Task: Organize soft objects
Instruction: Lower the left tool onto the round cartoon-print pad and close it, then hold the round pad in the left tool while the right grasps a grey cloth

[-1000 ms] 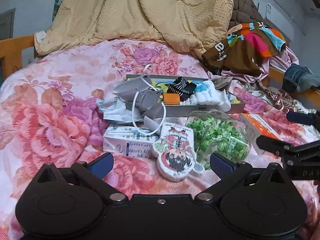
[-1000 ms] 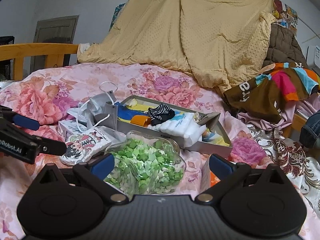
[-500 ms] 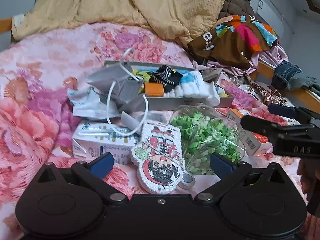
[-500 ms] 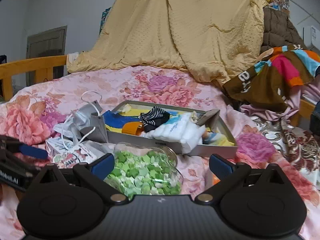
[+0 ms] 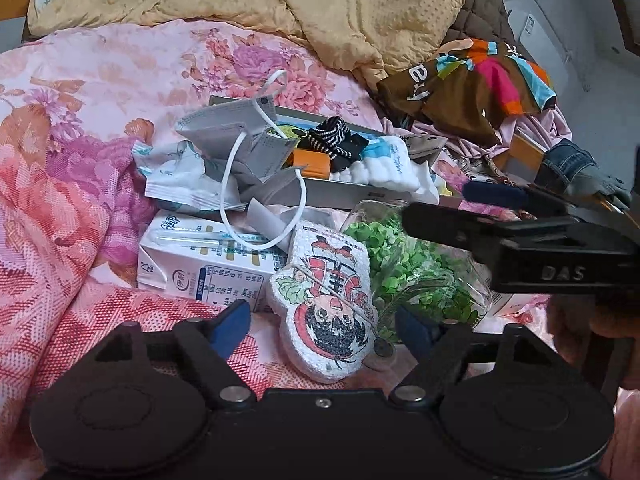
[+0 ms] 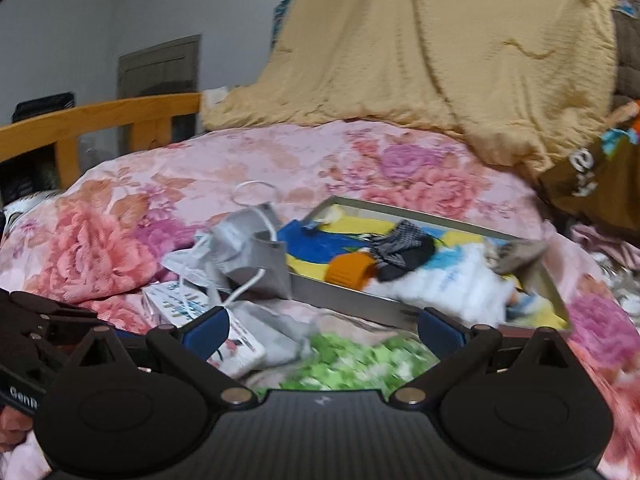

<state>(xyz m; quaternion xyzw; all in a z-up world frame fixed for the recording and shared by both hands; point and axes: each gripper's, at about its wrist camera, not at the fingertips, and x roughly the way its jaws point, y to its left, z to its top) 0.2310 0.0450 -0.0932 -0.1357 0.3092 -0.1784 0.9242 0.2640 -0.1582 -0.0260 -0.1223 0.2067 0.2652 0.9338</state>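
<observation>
Pink floral bedspread [image 5: 72,184], coarse woven and rumpled, covers the bed. At the left of the clutter lies a crinkled white plastic wrapper [image 5: 176,178], and over it a folded grey face mask [image 5: 228,128] of soft pleated fabric, its white elastic loop [image 5: 228,184] trailing down onto a white cardboard milk carton [image 5: 200,264] lying on its side. Just right of the carton rests a flat white foam-like cushion printed with a cartoon figure in red [image 5: 324,312] — its lower end sits between the blue-padded fingers of the left gripper [image 5: 322,322]. Those fingers have just been narrowing around it, yet a gap shows at each side and neither pad presses it.

Beside the cushion lies a clear glass jar on its side filled with small green folded pieces [image 5: 404,268]; its far end is hidden behind the right gripper's black body. Behind, a shallow grey metal tray [image 5: 348,194] holds a black-and-white striped sock [image 5: 332,140], an orange rounded piece [image 5: 312,162] and a puffy white quilted pack [image 5: 392,164].

In the right wrist view, blurred by motion, the right gripper [image 6: 324,330] hangs with fingers wide apart above the green jar, nothing between them. A tan dimpled quilt [image 6: 440,48] is heaped behind — its top is cut off.
</observation>
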